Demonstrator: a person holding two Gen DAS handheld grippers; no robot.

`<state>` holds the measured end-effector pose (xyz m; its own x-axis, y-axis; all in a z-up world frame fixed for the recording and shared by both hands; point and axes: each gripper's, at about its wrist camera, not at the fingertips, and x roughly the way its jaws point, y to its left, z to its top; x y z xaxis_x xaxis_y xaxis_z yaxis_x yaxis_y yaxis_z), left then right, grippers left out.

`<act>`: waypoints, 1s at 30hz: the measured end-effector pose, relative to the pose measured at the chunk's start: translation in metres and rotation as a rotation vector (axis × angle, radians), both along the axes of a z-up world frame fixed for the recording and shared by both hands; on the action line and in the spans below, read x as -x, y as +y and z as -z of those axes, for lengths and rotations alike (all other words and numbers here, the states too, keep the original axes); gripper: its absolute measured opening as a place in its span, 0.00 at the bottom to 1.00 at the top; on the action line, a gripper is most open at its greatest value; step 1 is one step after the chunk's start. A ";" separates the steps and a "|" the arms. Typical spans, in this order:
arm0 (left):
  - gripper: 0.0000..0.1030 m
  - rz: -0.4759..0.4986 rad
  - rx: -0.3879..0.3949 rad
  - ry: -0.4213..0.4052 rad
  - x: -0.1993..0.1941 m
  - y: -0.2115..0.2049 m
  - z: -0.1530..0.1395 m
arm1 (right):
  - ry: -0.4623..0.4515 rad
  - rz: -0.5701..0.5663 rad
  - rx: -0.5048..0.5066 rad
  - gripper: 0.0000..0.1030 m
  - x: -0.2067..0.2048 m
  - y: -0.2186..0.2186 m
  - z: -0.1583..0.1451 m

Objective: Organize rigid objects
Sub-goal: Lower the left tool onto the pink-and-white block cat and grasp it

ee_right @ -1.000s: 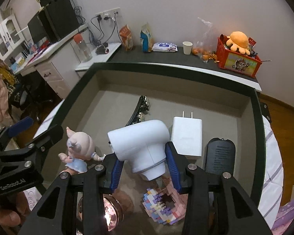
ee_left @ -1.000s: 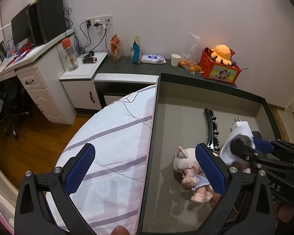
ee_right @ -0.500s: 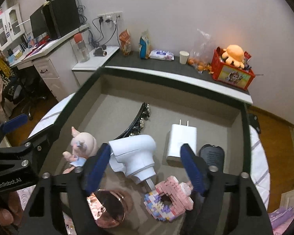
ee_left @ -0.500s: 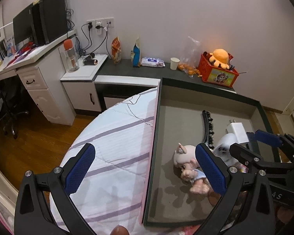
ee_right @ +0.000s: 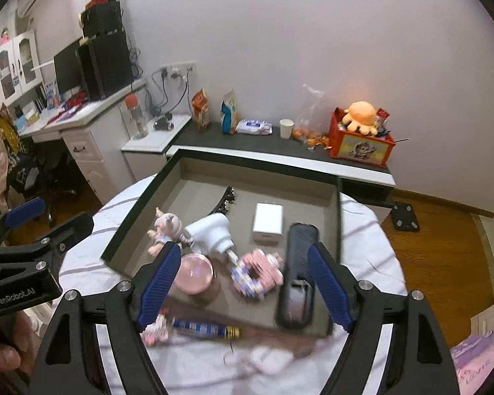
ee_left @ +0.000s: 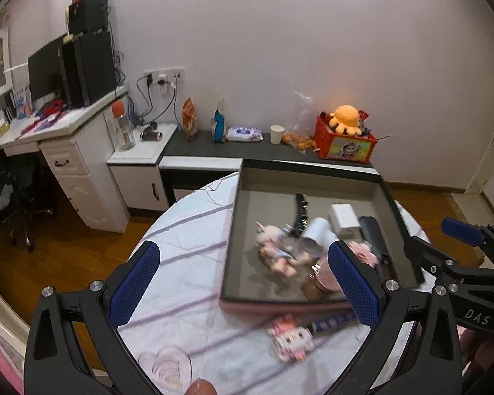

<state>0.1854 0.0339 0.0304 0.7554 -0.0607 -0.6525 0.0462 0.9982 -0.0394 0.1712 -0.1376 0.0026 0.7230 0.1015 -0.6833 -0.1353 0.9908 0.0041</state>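
Filling up: tray [ee_right: 141, 197] holds doll [ee_right: 166, 227], dryer [ee_right: 210, 232], charger [ee_right: 268, 222]; block toy [ee_left: 289, 337] left outside; right gripper [ee_right: 243, 286] opening, empty; left gripper [ee_left: 243, 284] wide apart, empty.

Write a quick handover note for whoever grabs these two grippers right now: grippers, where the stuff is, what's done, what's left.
Left gripper: open, empty.
Right gripper: jaws opening, nothing between them.
In the tray: white hair dryer, doll, charger, black case, pink block ring, pink globe, hair clip.
Left on the cloth in front of the tray: block toy and a blue-patterned tube.
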 end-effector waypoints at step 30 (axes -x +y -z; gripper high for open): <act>1.00 0.066 0.000 0.213 0.059 -0.043 0.097 | 0.093 0.112 -0.140 0.79 0.112 -0.060 0.053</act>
<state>0.1261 -0.0094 -0.0662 0.5951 -0.1054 -0.7967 0.1020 0.9932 -0.0553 0.0596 -0.1979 -0.0501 0.6696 0.1228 -0.7325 -0.0165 0.9885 0.1506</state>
